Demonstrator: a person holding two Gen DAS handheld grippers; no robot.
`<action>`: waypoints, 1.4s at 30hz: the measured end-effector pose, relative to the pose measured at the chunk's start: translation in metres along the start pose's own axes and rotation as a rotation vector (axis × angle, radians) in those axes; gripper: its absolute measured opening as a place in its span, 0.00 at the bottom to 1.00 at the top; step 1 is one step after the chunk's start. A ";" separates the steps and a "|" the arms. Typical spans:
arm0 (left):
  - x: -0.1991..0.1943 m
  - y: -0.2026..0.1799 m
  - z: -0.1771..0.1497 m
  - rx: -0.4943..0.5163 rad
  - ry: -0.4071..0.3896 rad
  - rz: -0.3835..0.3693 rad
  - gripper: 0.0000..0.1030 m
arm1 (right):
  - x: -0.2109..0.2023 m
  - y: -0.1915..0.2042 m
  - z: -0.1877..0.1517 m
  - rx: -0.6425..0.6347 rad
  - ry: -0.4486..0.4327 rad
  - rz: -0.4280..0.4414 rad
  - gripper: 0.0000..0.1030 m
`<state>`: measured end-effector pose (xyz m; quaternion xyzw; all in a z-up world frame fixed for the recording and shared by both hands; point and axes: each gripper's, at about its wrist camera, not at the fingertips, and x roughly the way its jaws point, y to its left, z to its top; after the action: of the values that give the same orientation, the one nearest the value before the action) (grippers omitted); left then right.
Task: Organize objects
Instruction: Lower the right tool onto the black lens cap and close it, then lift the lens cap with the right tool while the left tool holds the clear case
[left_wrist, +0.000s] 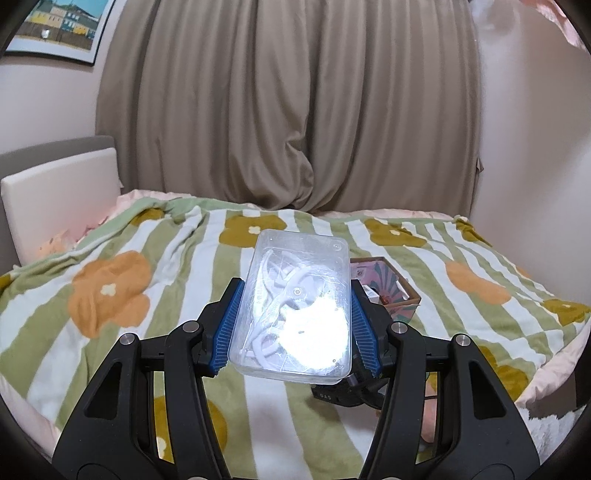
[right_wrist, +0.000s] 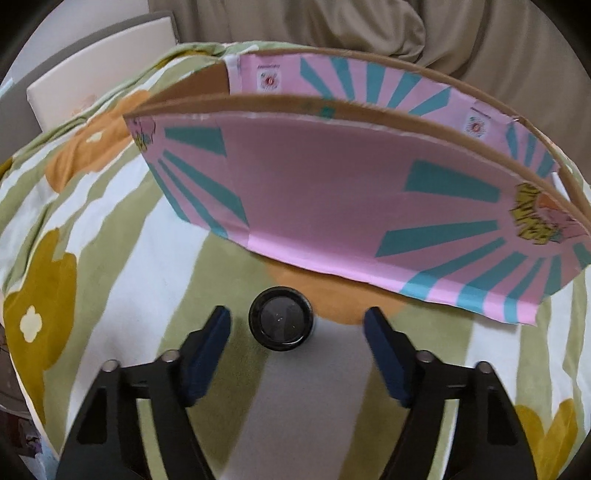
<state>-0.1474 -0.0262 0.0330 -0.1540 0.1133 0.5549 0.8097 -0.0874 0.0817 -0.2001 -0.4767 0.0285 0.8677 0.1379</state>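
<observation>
White cables (left_wrist: 275, 295) inside clear box (left_wrist: 299, 306)

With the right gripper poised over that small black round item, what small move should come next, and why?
Probably close the right gripper on the black round lens-like object. It lies on the flowered blanket between the fingers, the pads are not touching it, and the open pink cardboard box sits just behind it. The left gripper already grips the clear plastic case.

Right wrist view: pink box (right_wrist: 332, 192) walls off the frame's centre; bare blanket (right_wrist: 110, 277) lies open at lower left, around the black lens cap (right_wrist: 280, 319).
</observation>
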 end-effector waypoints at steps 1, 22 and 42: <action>0.000 0.000 0.000 0.000 0.001 0.000 0.51 | 0.001 0.000 0.000 -0.001 0.004 -0.001 0.56; 0.004 0.007 -0.003 -0.013 0.015 -0.002 0.51 | -0.050 -0.014 -0.004 0.000 -0.056 -0.023 0.32; 0.016 -0.027 0.003 0.031 0.008 -0.049 0.51 | -0.230 -0.051 -0.012 0.130 -0.337 -0.142 0.32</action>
<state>-0.1165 -0.0205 0.0338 -0.1464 0.1210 0.5323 0.8249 0.0527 0.0798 -0.0107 -0.3157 0.0275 0.9196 0.2320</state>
